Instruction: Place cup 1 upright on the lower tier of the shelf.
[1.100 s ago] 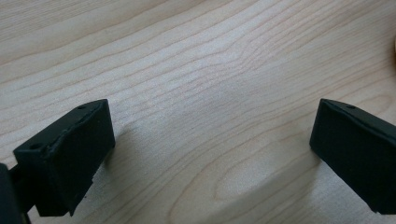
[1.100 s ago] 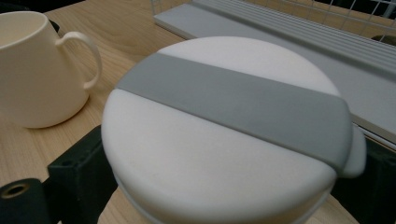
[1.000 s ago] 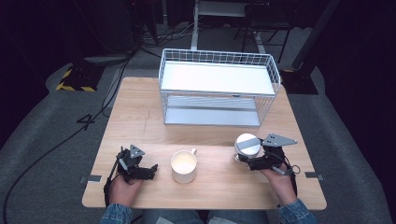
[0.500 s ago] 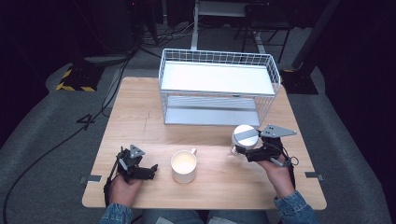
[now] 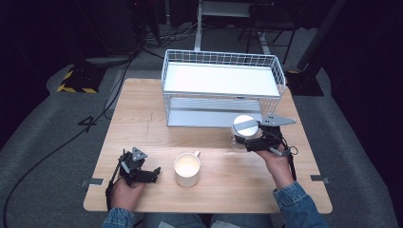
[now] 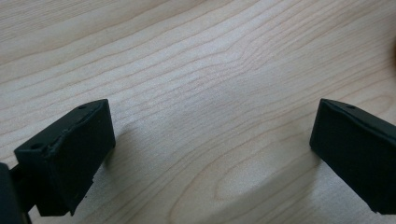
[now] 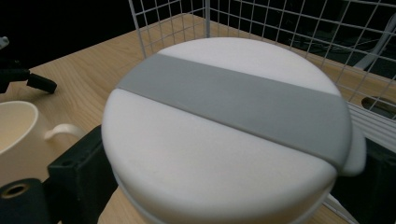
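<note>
A round container with a white lid crossed by a grey band (image 5: 244, 127) (image 7: 229, 126) is held just in front of the wire rack, at the table's right. My right gripper (image 5: 241, 138) (image 7: 224, 191) is shut on it, one black jaw on each side below the lid. A cream mug (image 5: 187, 168) (image 7: 18, 135) stands near the table's front middle, handle pointing away. Left of the mug, my left gripper (image 5: 151, 174) (image 6: 212, 140) rests low over bare wood, open with nothing between its jaws.
A white wire rack (image 5: 166, 71) with a white upper shelf and a grey lower shelf stands at the back of the wooden table (image 5: 138, 123). Dark floor and cables surround the table.
My right gripper has carried the lidded container up and away from the front edge, closer to the rack. The left gripper and the mug have stayed put.
</note>
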`<move>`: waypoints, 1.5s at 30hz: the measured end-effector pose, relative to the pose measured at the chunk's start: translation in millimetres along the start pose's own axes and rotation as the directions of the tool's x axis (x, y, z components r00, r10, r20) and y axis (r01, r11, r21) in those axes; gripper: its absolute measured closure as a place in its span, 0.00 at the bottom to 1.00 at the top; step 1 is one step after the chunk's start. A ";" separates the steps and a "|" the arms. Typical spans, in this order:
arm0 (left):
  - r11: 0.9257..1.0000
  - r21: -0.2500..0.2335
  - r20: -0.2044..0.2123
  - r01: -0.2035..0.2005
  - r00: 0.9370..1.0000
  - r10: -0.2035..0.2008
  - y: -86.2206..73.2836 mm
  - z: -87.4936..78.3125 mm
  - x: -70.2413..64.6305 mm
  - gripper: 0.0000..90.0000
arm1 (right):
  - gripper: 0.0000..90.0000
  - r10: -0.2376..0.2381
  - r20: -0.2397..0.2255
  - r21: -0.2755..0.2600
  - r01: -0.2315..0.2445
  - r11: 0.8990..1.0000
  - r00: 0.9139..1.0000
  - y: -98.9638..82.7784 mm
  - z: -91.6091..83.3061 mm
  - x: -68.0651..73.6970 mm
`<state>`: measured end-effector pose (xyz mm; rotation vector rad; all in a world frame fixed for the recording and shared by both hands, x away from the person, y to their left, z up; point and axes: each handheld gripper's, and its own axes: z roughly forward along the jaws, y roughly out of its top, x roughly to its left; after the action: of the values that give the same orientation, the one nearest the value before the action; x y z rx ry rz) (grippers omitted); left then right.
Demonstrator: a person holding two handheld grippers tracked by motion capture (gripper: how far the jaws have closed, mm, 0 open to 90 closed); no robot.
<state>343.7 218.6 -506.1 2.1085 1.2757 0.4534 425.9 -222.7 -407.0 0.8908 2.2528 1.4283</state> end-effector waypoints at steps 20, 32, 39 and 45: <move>1.000 -0.003 -0.006 0.007 1.000 -0.007 -0.1 0.2 0.1 0.01 | 0.08 -0.011 0.026 -0.003 0.012 1.000 1.000 32.5 54.3 -11.0; 1.000 -0.001 -0.006 0.006 1.000 -0.006 0.1 0.1 0.2 0.01 | 0.08 0.010 0.111 -0.007 -0.009 1.000 0.994 36.6 90.2 -17.3; 1.000 -0.002 -0.006 0.006 1.000 -0.006 0.4 0.4 0.4 0.01 | 0.08 0.013 0.148 -0.005 -0.013 1.000 0.989 36.3 103.6 -21.2; 1.000 -0.001 -0.006 0.007 1.000 -0.007 0.4 0.3 0.4 0.01 | 0.08 0.019 0.185 -0.014 -0.017 1.000 0.982 33.3 112.1 -24.1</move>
<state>344.3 218.7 -506.2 2.1025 1.2854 0.4577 519.1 -151.2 -428.3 0.9990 2.1018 1.3066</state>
